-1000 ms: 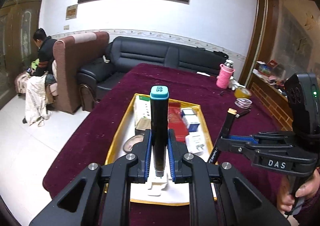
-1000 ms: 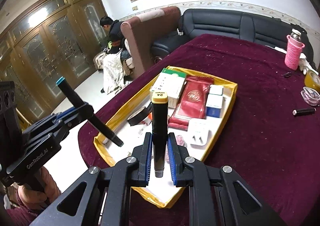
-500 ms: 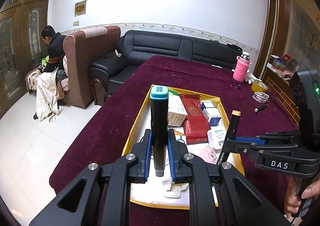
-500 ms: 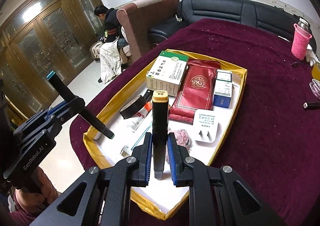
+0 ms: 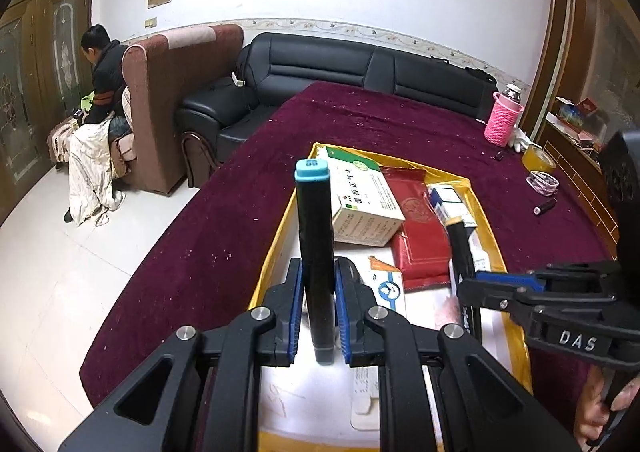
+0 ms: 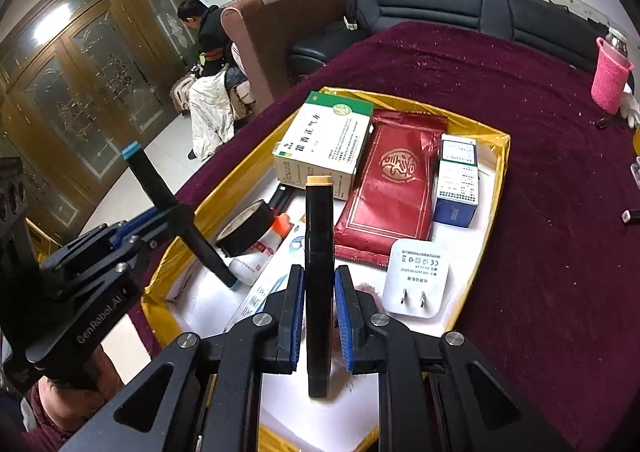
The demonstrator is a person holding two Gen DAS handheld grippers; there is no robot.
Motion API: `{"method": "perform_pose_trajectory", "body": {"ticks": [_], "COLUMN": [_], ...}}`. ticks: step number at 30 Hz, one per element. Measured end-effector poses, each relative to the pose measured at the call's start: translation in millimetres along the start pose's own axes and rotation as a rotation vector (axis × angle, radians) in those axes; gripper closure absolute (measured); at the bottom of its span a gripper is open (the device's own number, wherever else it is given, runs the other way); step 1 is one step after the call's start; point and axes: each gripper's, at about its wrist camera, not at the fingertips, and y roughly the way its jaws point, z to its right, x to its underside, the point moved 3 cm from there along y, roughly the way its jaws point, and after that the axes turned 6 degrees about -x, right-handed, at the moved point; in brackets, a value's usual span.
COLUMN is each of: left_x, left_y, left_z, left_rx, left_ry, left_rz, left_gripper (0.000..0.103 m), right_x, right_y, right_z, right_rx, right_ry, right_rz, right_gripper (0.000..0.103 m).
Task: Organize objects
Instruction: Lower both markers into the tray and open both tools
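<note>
My left gripper (image 5: 317, 284) is shut on a black marker with a teal cap (image 5: 314, 236), held upright over the near end of the yellow tray (image 5: 276, 236). My right gripper (image 6: 319, 292) is shut on a black marker with a tan cap (image 6: 319, 252), also above the tray (image 6: 494, 188). Each gripper shows in the other's view: the right one (image 5: 476, 288) with its marker (image 5: 460, 248), the left one (image 6: 160, 228) with its marker (image 6: 168, 204). The tray holds a green-white box (image 6: 324, 144), a red packet (image 6: 390, 188), a blue-white box (image 6: 456, 180), a white plug (image 6: 416, 284), a black tape roll (image 6: 248, 228) and a white tube (image 6: 260, 252).
The tray sits on a maroon tablecloth (image 6: 560, 252). A pink-sleeved bottle (image 5: 503, 120), a tape roll (image 5: 538, 160), a small clear container (image 5: 542, 182) and a small black item (image 5: 545, 206) lie at the far right. A black sofa (image 5: 360, 68) and a seated person (image 5: 102, 80) are beyond.
Both grippers have moved forward and lower over the tray, still holding their markers; the tray's contents appear larger and closer.
</note>
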Motion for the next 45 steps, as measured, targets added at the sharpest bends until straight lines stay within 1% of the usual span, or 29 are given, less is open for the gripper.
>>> {"method": "perform_pose_trajectory", "body": {"ticks": [3,8,15,20,23,25,29,32,34,35,36,37,38,40,41,43,45], "left_x": [-3,-1,3,12,15,17,19,23,26,26,26,25,25,24,23,21,19], "left_y": [9,38,56,59,56,54,52,49,49,51,51,52,53,56,58,61,64], "left_z": [-1,-1,0,-6,-7,-6,-6,-4,-6,-7,-6,-4,-2,2,4,8,12], "left_rx": [-0.017,-0.014,-0.029,-0.041,-0.053,-0.062,-0.040,-0.047,-0.049,-0.047,-0.045,-0.048,-0.046,-0.041,-0.038,-0.035,-0.055], "left_ry": [0.011,0.023,0.033,0.025,0.037,0.045,0.035,0.045,0.045,0.044,0.046,0.052,0.057,0.064,0.067,0.074,0.096], "left_rz": [-0.010,-0.085,-0.135,-0.166,-0.164,-0.162,-0.175,-0.174,-0.182,-0.185,-0.187,-0.189,-0.190,-0.193,-0.194,-0.195,-0.189], "left_gripper": [0.087,0.089,0.089,0.089,0.088,0.088,0.088,0.088,0.088,0.088,0.088,0.088,0.088,0.088,0.088,0.088,0.088], "right_x": [0,3,5,7,12,16,28,38,40,40,39,37,36,33,30,25,22], "right_y": [8,17,20,29,34,35,34,36,35,34,33,31,30,31,33,32,32], "right_z": [3,8,14,10,4,1,-7,-11,-13,-14,-14,-12,-8,1,10,16,16], "right_rx": [-0.001,-0.004,-0.026,-0.084,-0.130,-0.132,-0.168,-0.182,-0.175,-0.156,-0.119,-0.055,0.036,0.105,0.107,0.093,0.097], "right_ry": [0.017,0.041,0.070,0.094,0.110,0.106,0.112,0.110,0.090,0.075,0.058,0.035,0.003,-0.010,0.012,0.030,0.031], "right_rz": [-0.013,-0.029,-0.038,-0.065,-0.089,-0.094,-0.121,-0.142,-0.141,-0.139,-0.133,-0.123,-0.107,-0.096,-0.095,-0.082,-0.075], "right_gripper": [0.086,0.086,0.086,0.086,0.085,0.085,0.085,0.085,0.085,0.085,0.085,0.085,0.086,0.086,0.086,0.086,0.086]}}
